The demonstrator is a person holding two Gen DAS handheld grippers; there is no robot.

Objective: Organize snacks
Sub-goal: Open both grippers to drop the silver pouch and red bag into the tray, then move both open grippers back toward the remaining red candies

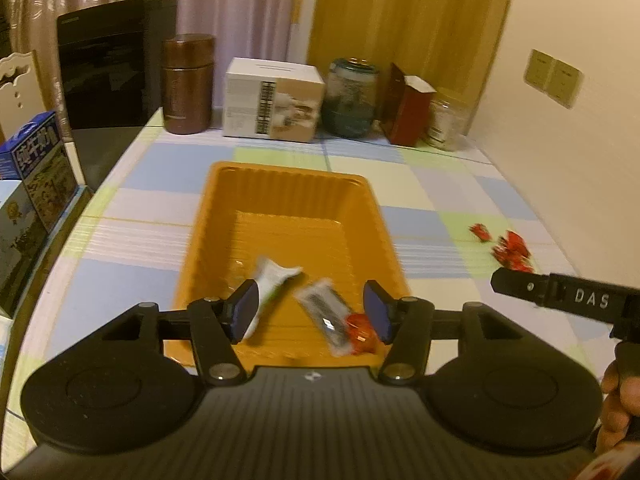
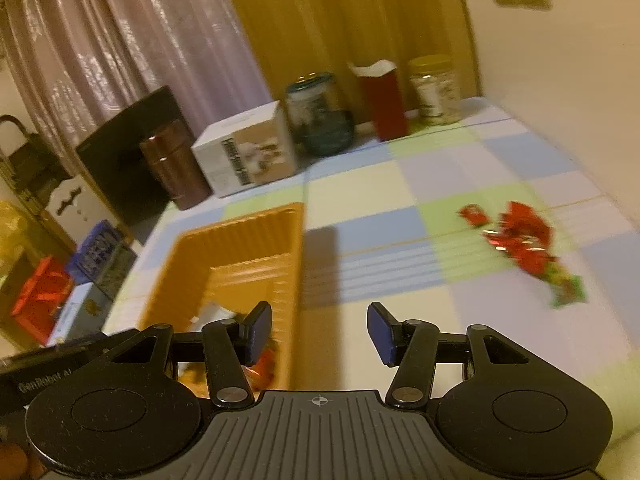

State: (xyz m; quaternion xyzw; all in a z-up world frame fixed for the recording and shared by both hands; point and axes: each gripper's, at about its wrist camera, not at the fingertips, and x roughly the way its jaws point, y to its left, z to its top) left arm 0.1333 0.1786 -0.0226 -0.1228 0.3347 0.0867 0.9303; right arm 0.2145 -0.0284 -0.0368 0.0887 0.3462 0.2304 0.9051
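Observation:
An orange tray (image 1: 288, 190) sits mid-table and holds a white packet (image 1: 272, 276), a clear-and-black packet (image 1: 326, 312) and a red candy (image 1: 362, 330). My left gripper (image 1: 312, 312) hangs over the tray's near end, open, nothing pressed between its blue pads. A pile of red candies (image 1: 510, 250) lies on the cloth to the right. In the right wrist view the tray (image 2: 256, 232) is at the left and the red candy pile (image 2: 520, 240) at the right. My right gripper (image 2: 318, 332) is open over bare cloth beside the tray's right wall, holding nothing.
Along the far edge stand a brown canister (image 1: 188, 84), a white box (image 1: 272, 100), a dark glass jar (image 1: 352, 96), a red carton (image 1: 408, 108) and a clear jar (image 1: 446, 120). A blue carton (image 1: 38, 168) stands at the left edge. A wall runs along the right.

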